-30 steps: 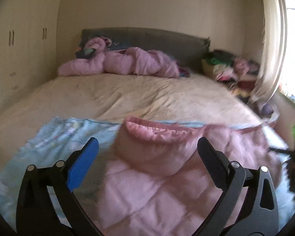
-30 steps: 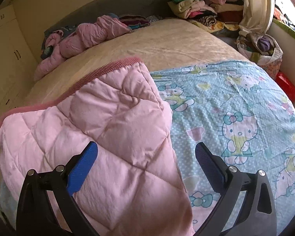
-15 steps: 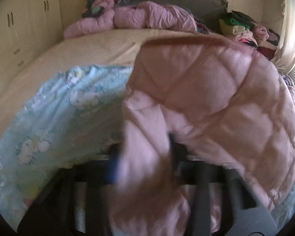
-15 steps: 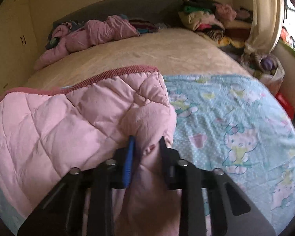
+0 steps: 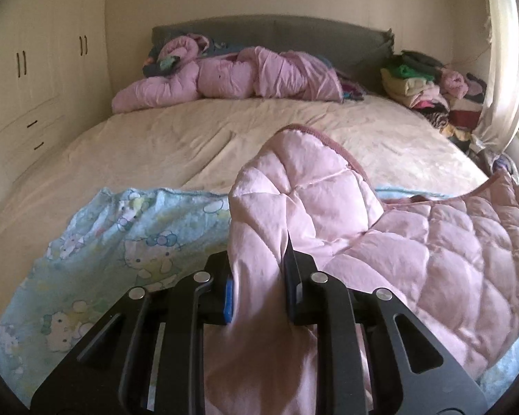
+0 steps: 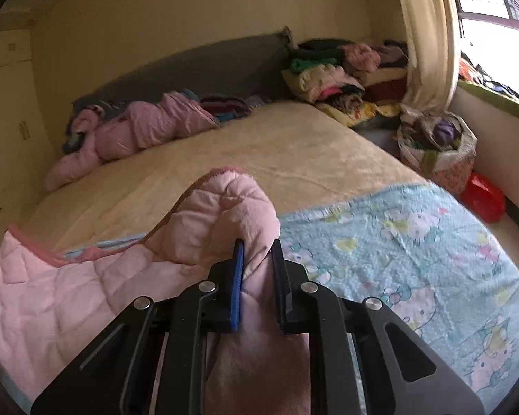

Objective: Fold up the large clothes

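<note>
Left gripper (image 5: pixel 259 276) clamped on a bunched corner of the pink quilted garment (image 5: pixel 415 242); right gripper (image 6: pixel 256 276) likewise clamped on the opposite corner, both jaws having just been closing on fabric. Garment lies at the near end of the bed (image 5: pixel 190 138), spread over the blue cartoon-print sheet (image 5: pixel 121 242), its 2 gripped corners raised. Judged stage: early. Corners secured, no fold laid yet. Left to do: carry the edge over, align, flatten, repeat.
</note>
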The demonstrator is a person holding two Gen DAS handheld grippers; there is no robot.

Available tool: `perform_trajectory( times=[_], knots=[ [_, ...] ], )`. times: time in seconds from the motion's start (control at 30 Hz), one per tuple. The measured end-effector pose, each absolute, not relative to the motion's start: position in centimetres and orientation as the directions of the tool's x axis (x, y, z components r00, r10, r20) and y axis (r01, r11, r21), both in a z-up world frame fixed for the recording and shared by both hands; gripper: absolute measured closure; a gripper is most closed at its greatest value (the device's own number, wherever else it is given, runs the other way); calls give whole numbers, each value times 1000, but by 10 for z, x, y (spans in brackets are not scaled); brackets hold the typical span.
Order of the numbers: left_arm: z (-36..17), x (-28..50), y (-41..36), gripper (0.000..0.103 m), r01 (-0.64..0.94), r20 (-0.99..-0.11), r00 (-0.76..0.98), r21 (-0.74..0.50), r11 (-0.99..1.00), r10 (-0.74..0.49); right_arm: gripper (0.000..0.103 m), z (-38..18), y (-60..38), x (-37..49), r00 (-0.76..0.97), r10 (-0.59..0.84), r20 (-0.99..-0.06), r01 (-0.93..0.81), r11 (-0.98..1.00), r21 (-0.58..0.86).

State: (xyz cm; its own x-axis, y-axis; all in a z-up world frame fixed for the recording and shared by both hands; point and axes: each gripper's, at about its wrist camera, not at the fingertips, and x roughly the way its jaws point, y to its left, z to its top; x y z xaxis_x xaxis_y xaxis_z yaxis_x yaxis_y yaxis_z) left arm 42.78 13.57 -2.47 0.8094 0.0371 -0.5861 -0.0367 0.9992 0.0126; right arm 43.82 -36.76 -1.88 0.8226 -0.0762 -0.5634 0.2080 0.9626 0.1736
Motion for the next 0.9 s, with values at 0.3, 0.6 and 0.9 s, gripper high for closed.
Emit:
perform_trajectory(
  times=[0.3, 0.6, 0.9],
  knots=[
    [-62, 453, 139, 88, -52, -641, 765, 35, 998, 62, 89, -78, -369, 461, 730, -127, -671, 284, 950, 129],
    [-91, 466, 140, 82, -60, -695, 716, 37, 998, 69, 83, -116, -374, 474, 650, -101, -753, 302, 944, 134],
    [-95, 448, 157, 37, -134, -698, 705, 41, 990, 125, 4, -113, -391, 441, 613, -195, -766, 459, 877, 144]
  ],
)
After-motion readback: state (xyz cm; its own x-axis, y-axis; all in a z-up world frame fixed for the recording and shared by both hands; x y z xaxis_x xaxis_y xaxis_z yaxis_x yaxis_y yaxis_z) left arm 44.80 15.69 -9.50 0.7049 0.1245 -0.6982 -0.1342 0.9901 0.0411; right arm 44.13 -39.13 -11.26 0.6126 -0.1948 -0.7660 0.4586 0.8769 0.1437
